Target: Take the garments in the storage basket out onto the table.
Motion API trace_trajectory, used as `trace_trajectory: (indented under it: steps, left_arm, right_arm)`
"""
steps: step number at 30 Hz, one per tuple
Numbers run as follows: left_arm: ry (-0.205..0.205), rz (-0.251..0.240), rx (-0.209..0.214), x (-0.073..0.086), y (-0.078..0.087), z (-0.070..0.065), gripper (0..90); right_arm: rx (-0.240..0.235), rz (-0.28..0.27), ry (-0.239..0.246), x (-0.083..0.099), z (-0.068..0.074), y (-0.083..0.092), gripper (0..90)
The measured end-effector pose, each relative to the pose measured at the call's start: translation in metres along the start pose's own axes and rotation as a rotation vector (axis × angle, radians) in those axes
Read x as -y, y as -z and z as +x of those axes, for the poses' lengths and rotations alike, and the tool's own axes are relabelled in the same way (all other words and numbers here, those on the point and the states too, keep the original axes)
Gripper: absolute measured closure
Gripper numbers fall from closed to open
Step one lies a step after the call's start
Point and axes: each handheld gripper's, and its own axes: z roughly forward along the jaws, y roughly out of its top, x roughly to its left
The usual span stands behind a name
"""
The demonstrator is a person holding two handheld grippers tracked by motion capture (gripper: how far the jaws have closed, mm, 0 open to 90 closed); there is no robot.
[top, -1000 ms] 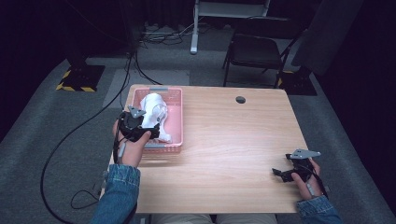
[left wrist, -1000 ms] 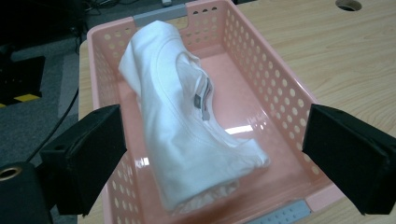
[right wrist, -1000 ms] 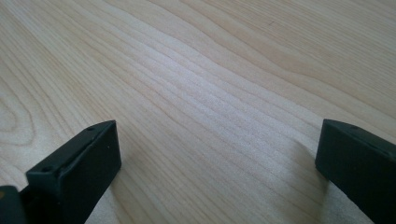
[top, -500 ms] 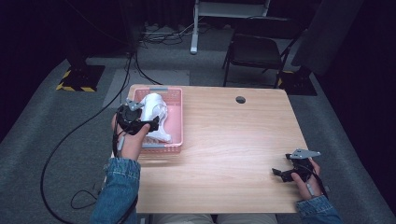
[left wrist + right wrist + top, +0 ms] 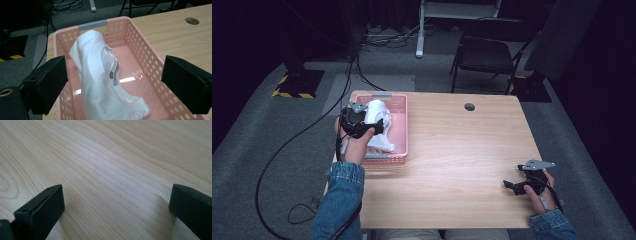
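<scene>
A white shirt (image 5: pixel 102 75) lies crumpled in a pink perforated basket (image 5: pixel 150 62) at the table's left edge; in the high view the shirt (image 5: pixel 379 125) fills the basket's (image 5: pixel 398 127) left half. My left gripper (image 5: pixel 362 122) hovers over the basket's near left side, jaws wide apart, and in the left gripper view my left gripper (image 5: pixel 113 83) has the shirt below the gap, untouched by the pads. My right gripper (image 5: pixel 519 182) rests low at the table's near right corner, and in the right gripper view my right gripper (image 5: pixel 116 207) is open over bare wood.
The wooden table (image 5: pixel 462 160) has a round cable hole (image 5: pixel 469 106) near its far edge. Behind it stand a dark chair (image 5: pixel 487 55) and a white desk frame (image 5: pixel 422 30). Cables (image 5: pixel 287 150) trail over the grey carpet on the left.
My left gripper has moved a little farther over the basket, toward the shirt. The right gripper has kept still.
</scene>
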Motion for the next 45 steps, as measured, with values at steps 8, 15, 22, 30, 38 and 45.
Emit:
trace_trajectory:
  steps: [8,15,22,30,38,45]
  left_arm:
    - [-0.007,0.027,-0.011,-0.001,-0.018,0.004,6.8]
    - [0.001,0.039,-0.023,-0.001,-0.031,0.008,6.8]
    - [0.023,0.046,-0.045,0.001,-0.046,0.014,7.5]
    - [0.034,0.07,-0.05,0.006,-0.058,0.018,7.8]
    - [0.042,0.11,-0.054,0.014,-0.072,0.023,8.2]
    - [0.039,0.152,-0.06,0.018,-0.083,0.025,9.2]
  right_arm:
    - [0.0,0.0,0.0,0.0,0.0,0.0,0.0]
    - [0.001,0.0,-0.001,0.0,0.0,0.0,0.0]
    - [0.001,0.0,-0.001,0.0,0.0,0.0,0.0]
    - [0.002,0.001,-0.002,0.0,0.0,0.0,0.0]
    - [0.002,0.001,-0.003,0.0,0.0,0.0,0.0]
    - [0.002,0.001,-0.003,0.0,0.0,0.0,0.0]
